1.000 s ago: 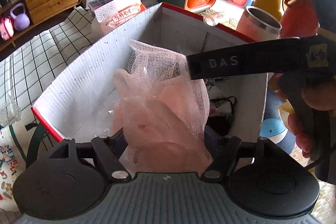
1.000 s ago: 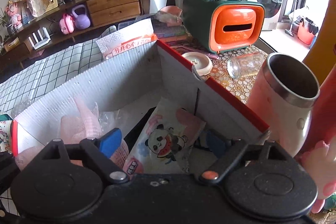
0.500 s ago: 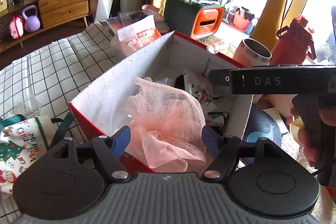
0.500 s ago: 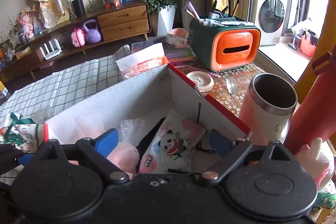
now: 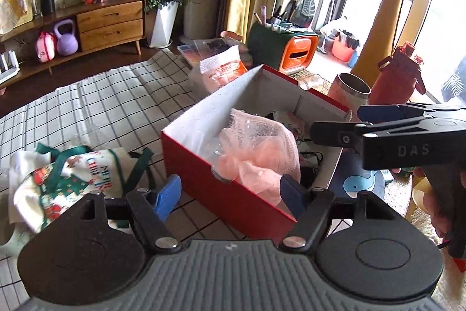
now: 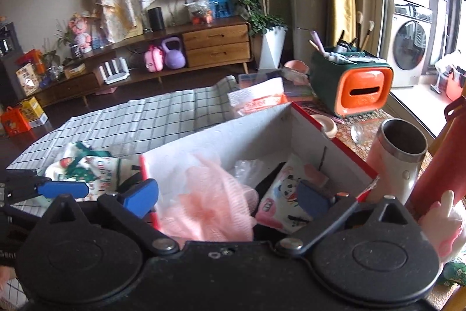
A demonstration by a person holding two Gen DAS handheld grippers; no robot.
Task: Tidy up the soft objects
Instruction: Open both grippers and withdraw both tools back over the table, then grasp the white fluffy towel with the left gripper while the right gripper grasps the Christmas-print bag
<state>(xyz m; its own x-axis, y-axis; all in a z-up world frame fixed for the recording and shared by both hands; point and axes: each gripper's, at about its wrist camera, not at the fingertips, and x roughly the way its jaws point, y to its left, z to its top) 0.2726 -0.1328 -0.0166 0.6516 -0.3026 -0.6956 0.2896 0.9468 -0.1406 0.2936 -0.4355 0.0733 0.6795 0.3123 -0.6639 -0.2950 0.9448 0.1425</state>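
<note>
In the red box [image 5: 233, 200] the pink mesh [image 5: 262, 156] lies piled at its near end, beside a panda pouch [image 6: 287, 194]. My left fingers [image 5: 230, 194] stand open and empty; my right fingers [image 6: 227, 197] are opening, nothing between them. The mesh bulges over the rim and may spill out. The Christmas bag [image 5: 67, 179] at 9 o'clock waits on the surface [image 5: 87, 112]; its straps could snag.

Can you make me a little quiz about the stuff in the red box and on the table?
1. True or false: the pink mesh pouf lies inside the red box.
2. Which soft thing lies outside the box on the checked cloth? A) Christmas bag B) panda packet C) pink mesh pouf
3. Fill in: the left tool holds ____.

Key: 1 true. 2 A. 3 nothing; it is open. The right tool is also opening, with nothing gripped.
</note>
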